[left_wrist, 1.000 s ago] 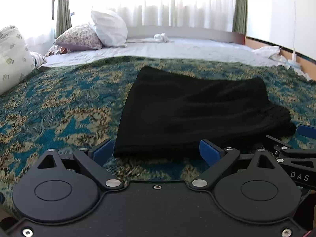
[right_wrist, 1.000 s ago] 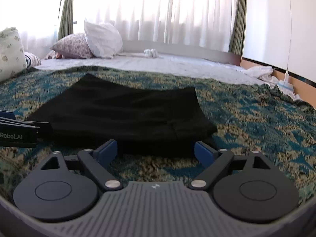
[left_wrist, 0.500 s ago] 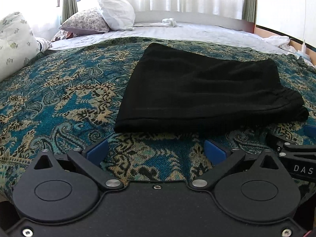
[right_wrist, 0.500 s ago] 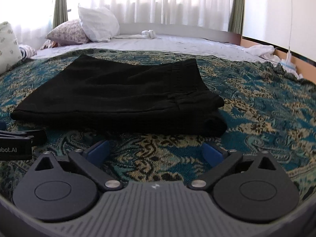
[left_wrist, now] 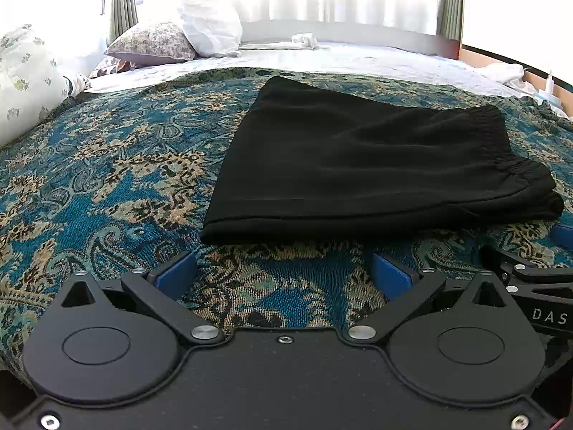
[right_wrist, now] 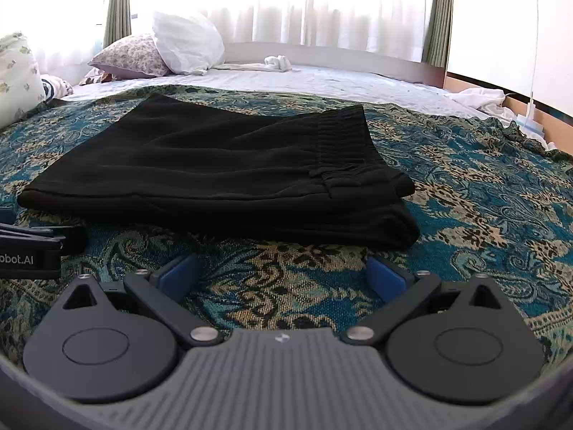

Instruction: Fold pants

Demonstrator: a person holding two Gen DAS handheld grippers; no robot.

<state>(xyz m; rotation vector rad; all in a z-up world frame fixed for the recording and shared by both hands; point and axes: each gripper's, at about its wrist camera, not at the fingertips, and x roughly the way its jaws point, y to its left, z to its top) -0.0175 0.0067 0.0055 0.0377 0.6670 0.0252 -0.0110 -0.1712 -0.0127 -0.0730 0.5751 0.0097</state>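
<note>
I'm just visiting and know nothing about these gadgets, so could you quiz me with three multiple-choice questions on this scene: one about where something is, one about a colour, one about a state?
1. Where do the pants lie?
A. On the patterned bedspread
B. On the white pillow
C. On the floor

2. What colour are the pants?
A. White
B. Black
C. Red

3. How do the jaws of the left gripper and right gripper stand?
A. Clamped on the pants
B. Shut on nothing
C. Open, holding nothing

Answers:
1. A, bedspread shows all around the pants.
2. B, the cloth is uniformly black.
3. C, both sets of blue pads are wide apart, short of the cloth.
</note>
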